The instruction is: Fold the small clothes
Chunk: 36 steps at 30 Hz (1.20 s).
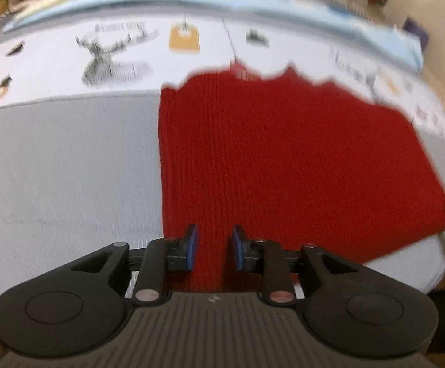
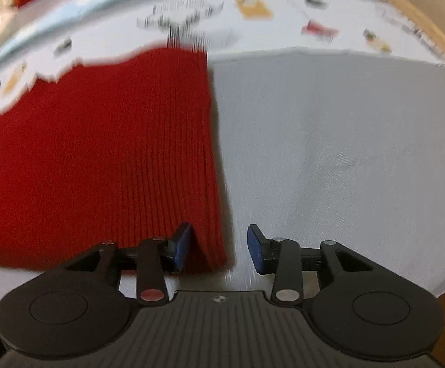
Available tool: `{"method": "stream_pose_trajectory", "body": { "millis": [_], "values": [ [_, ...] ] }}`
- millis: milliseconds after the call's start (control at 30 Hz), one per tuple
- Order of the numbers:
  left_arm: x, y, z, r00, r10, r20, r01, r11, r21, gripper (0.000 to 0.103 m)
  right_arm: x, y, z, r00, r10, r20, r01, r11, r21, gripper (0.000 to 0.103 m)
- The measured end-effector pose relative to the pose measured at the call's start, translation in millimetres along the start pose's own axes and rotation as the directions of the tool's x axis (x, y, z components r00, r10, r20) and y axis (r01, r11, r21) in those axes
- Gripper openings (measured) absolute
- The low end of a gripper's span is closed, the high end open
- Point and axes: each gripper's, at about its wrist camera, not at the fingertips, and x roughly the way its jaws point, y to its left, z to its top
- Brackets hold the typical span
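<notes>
On the grey sheet (image 1: 63,165) a red ribbed knit garment (image 1: 284,159) is lying flat, its far edge reaching onto a white printed cloth (image 1: 191,61) toward twelve o'clock. The left gripper (image 1: 214,248) is hovering over the garment's near edge close to its left side, its blue-padded jaws standing apart with red knit showing in the gap between them; whether the pads are touching the fabric I cannot tell. Seen from the right wrist, the right gripper (image 2: 218,251) is sitting at the garment's near right corner, jaws wider apart, the nine o'clock pad over the red knit (image 2: 99,159) and the three o'clock pad over bare grey sheet (image 2: 345,153). Both views are smearing with motion blur. A pale blue cloth (image 1: 253,3) is lying beyond the printed cloth, at twelve o'clock.
</notes>
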Motion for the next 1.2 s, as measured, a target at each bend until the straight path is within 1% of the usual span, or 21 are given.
{"method": "stream_pose_trajectory", "body": {
  "millis": [33,100,167,233,267,333,433,500,533,600,700,733,767,833,867,967,1033,1100,1133,1167,1200],
  "values": [
    [-6.0,1.9,1.1,1.0,-0.011,0.026,0.011,1.0,-0.017,0.033,-8.9,1.1,1.4,0.999,-0.005,0.047,0.005,1.0,0.004,0.042],
    [-17.9,3.7,-0.1,0.998,-0.025,0.065,0.027,0.999,-0.039,0.034,-26.4,4.0,1.9,0.992,-0.011,0.128,0.01,1.0,0.003,0.043],
    [-25.9,3.5,-1.4,0.996,-0.022,0.085,0.025,0.999,-0.031,0.035,-39.7,7.0,-0.3,0.983,0.007,0.182,-0.006,1.0,-0.002,0.043],
    [-37.8,2.9,-4.7,0.992,0.003,0.125,-0.002,1.0,-0.009,0.035,-49.4,9.6,-1.0,0.977,0.03,0.211,-0.029,1.0,-0.007,0.043],
    [-43.9,3.3,-5.1,0.99,0.004,0.139,-0.002,1.0,-0.01,0.035,-52.5,12.9,-2.7,0.975,0.041,0.218,-0.039,0.999,-0.013,0.043],
    [-57.5,5.8,-5.3,0.984,-0.002,0.176,0.001,1.0,0.008,0.035,-57.2,21.3,-6.2,0.973,0.052,0.227,-0.046,0.998,-0.033,0.043],
    [-79.5,12.9,-5.3,0.97,0.024,0.243,-0.033,0.999,0.034,0.035,-64.4,37.4,-12.6,0.969,0.074,0.237,-0.06,0.996,-0.063,0.043],
    [-93.3,23.0,-5.3,0.957,0.041,0.286,-0.054,0.998,0.039,0.035,-67.4,55.0,-17.6,0.965,0.088,0.246,-0.068,0.994,-0.088,0.043],
    [-100.4,29.6,-7.1,0.947,0.053,0.317,-0.069,0.997,0.039,0.035,-67.8,62.2,-20.9,0.964,0.095,0.247,-0.073,0.992,-0.1,0.043],
    [-111.2,45.5,-11.7,0.933,0.066,0.355,-0.069,0.998,-0.003,0.035,-70.7,79.6,-30.2,0.963,0.111,0.247,-0.082,0.989,-0.124,0.043],
    [-124.6,75.6,-20.1,0.921,0.066,0.385,-0.017,0.992,-0.128,0.035,-72.3,105.9,-44.2,0.961,0.14,0.237,-0.102,0.981,-0.162,0.043],
    [-127.5,82.2,-21.8,0.917,0.073,0.391,-0.014,0.989,-0.15,0.035,-72.2,114.9,-48.2,0.96,0.15,0.236,-0.109,0.978,-0.177,0.04],
    [-130.2,87.3,-23.1,0.914,0.084,0.397,-0.02,0.986,-0.163,0.035,-72.4,124.6,-52.5,0.958,0.163,0.237,-0.117,0.974,-0.194,0.03],
    [-133.8,94.2,-24.6,0.907,0.115,0.406,-0.049,0.984,-0.169,0.035,-72.9,146.5,-60.7,0.953,0.188,0.238,-0.134,0.964,-0.228,0.015],
    [-135.0,97.6,-25.2,0.906,0.119,0.407,-0.054,0.984,-0.167,0.035,-73.6,157.5,-64.3,0.949,0.201,0.242,-0.141,0.96,-0.242,0.014],
    [-134.6,110.0,-26.5,0.911,0.097,0.402,-0.032,0.986,-0.165,0.035,-77.4,198.7,-75.9,0.936,0.238,0.259,-0.156,0.941,-0.299,0.014],
    [-132.8,119.4,-26.7,0.913,0.09,0.399,-0.024,0.986,-0.167,0.035,-79.0,225.2,-82.1,0.927,0.286,0.244,-0.194,0.92,-0.339,0.015],
    [-130.4,131.8,-26.8,0.915,0.096,0.393,-0.022,0.982,-0.189,0.035,-77.4,257.9,-90.4,0.92,0.33,0.21,-0.229,0.89,-0.395,0.016],
    [-129.3,138.2,-26.8,0.917,0.101,0.386,-0.021,0.979,-0.205,0.035,-76.3,274.0,-94.6,0.919,0.342,0.196,-0.236,0.875,-0.422,0.02],
    [-129.5,145.5,-26.8,0.916,0.104,0.388,-0.014,0.974,-0.227,0.035,-74.2,293.0,-99.8,0.918,0.353,0.18,-0.241,0.858,-0.453,0.027],
    [-131.0,154.2,-27.3,0.915,0.105,0.389,-0.003,0.968,-0.253,0.035,-72.2,310.4,-103.8,0.918,0.361,0.166,-0.244,0.842,-0.481,0.031]
  ]
}}
